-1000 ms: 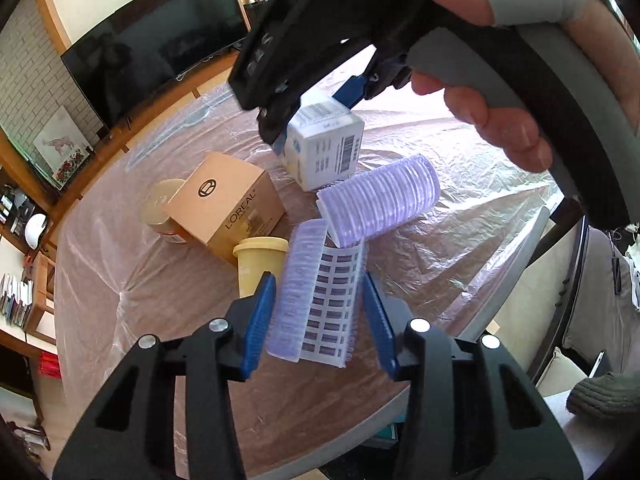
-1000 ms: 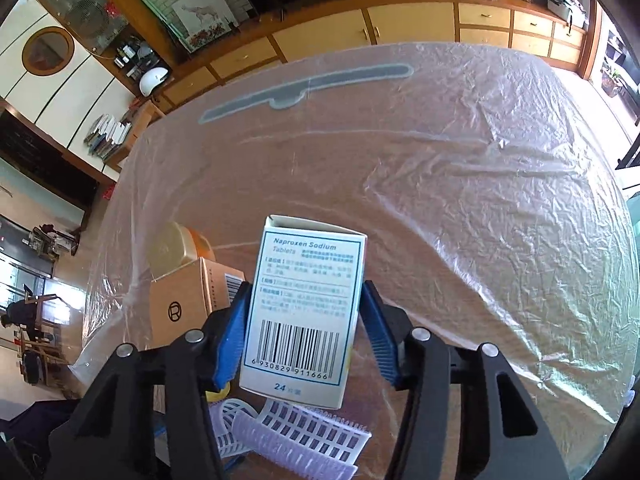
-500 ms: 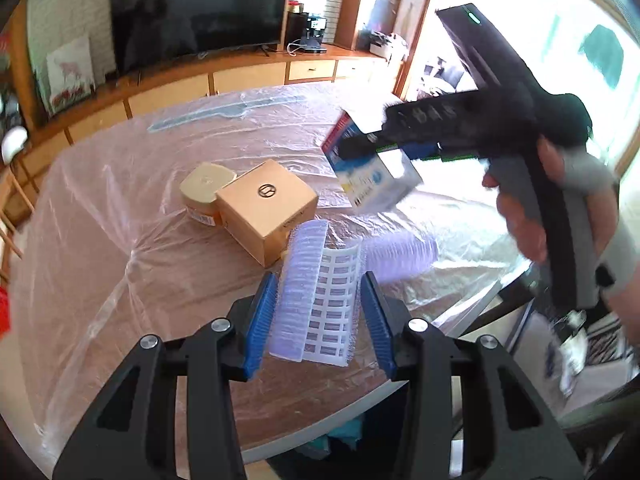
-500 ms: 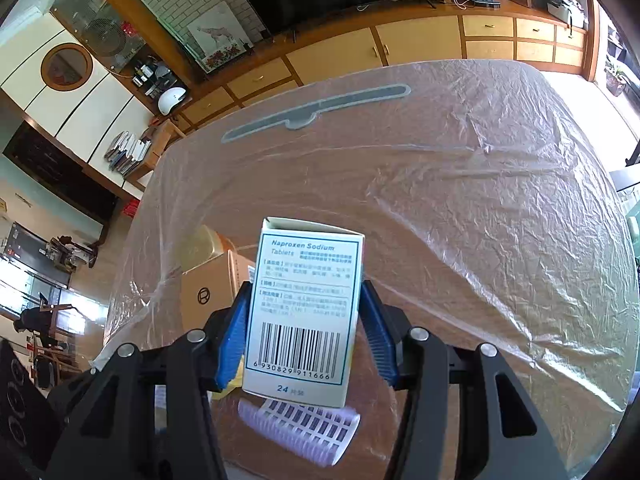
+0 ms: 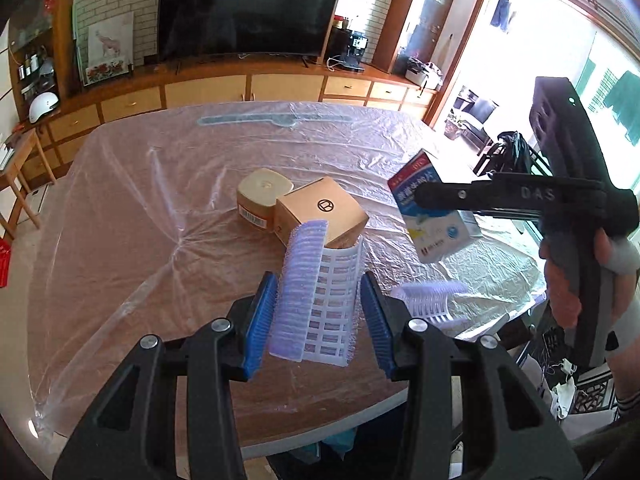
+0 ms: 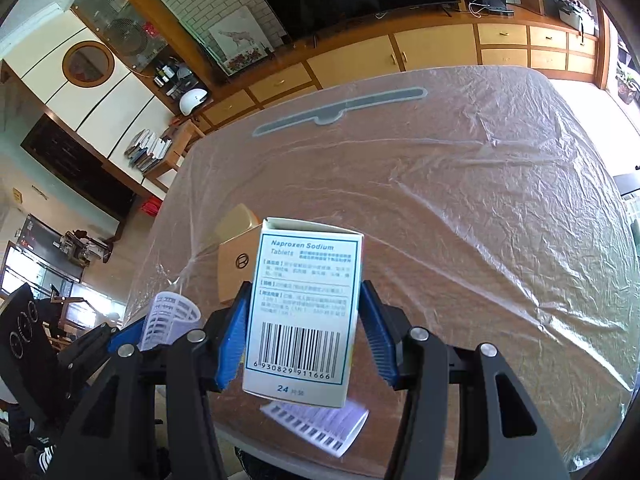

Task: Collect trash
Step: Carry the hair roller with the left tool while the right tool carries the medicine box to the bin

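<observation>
Both tools carry trash above the plastic-covered table.

The left tool [image 5: 319,312] pinches a lilac hair roller [image 5: 316,296] between its blue pads; the right tool [image 6: 302,334] clamps a white tablet box [image 6: 304,312], held off the table [image 5: 120,240]. A tan carton [image 5: 322,210], a cream jar [image 5: 260,196] and a second roller [image 5: 428,300] lie on the table.

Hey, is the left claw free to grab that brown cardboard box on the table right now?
Probably not: the left claw is already shut on a purple hair roller, which sits between it and the brown cardboard box.
</observation>
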Tool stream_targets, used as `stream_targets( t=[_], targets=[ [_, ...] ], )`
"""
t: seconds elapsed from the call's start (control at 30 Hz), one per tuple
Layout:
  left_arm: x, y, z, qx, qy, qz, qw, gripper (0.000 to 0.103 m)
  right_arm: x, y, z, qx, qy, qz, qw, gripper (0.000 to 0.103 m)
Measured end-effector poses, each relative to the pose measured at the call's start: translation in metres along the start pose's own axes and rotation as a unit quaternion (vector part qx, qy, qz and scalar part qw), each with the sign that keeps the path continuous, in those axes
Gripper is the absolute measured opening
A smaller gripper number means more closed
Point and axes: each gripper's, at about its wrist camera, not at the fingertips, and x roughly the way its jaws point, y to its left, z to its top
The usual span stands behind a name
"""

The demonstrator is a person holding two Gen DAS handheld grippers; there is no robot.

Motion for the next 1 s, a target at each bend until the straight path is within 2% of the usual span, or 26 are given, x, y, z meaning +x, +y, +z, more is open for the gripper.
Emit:
stream_targets(
  t=[0.37, 0.43, 0.6, 0.63, 0.7, 0.77, 0.93, 1.0],
  targets=[
    [-0.015, 0.002, -0.006, -0.01, -0.015, 0.004, 0.9998, 0.045, -0.035, 0.001, -0.021, -0.003, -0.023, 0.032, 0.999, 0.051],
    [-0.017, 0.001, -0.007, -0.011, -0.016, 0.005, 0.9998, 0.045, -0.042, 0.004, -0.024, -0.006, -0.026, 0.038, 0.999, 0.047],
    [-0.021, 0.001, -0.012, -0.015, -0.017, 0.008, 0.9997, 0.045, -0.059, 0.012, -0.037, -0.023, -0.033, 0.039, 0.998, 0.045],
    [-0.021, 0.002, -0.012, -0.016, -0.016, 0.008, 0.9997, 0.045, -0.057, 0.014, -0.038, -0.034, -0.033, 0.026, 0.999, 0.041],
    [-0.018, 0.002, -0.014, -0.017, -0.012, 0.008, 0.9997, 0.045, -0.045, 0.018, -0.04, -0.048, -0.021, -0.006, 0.999, 0.04],
    [-0.016, 0.003, -0.016, -0.017, -0.009, 0.011, 0.9997, 0.045, -0.034, 0.022, -0.041, -0.046, -0.008, 0.002, 0.999, 0.04],
    [-0.014, 0.005, -0.021, -0.021, -0.005, 0.013, 0.9997, 0.045, -0.016, 0.045, -0.052, -0.061, 0.015, -0.003, 0.998, 0.053],
    [-0.013, 0.005, -0.026, -0.018, -0.001, 0.018, 0.9997, 0.045, -0.002, 0.053, -0.059, -0.071, 0.032, -0.01, 0.997, 0.054]
  ],
)
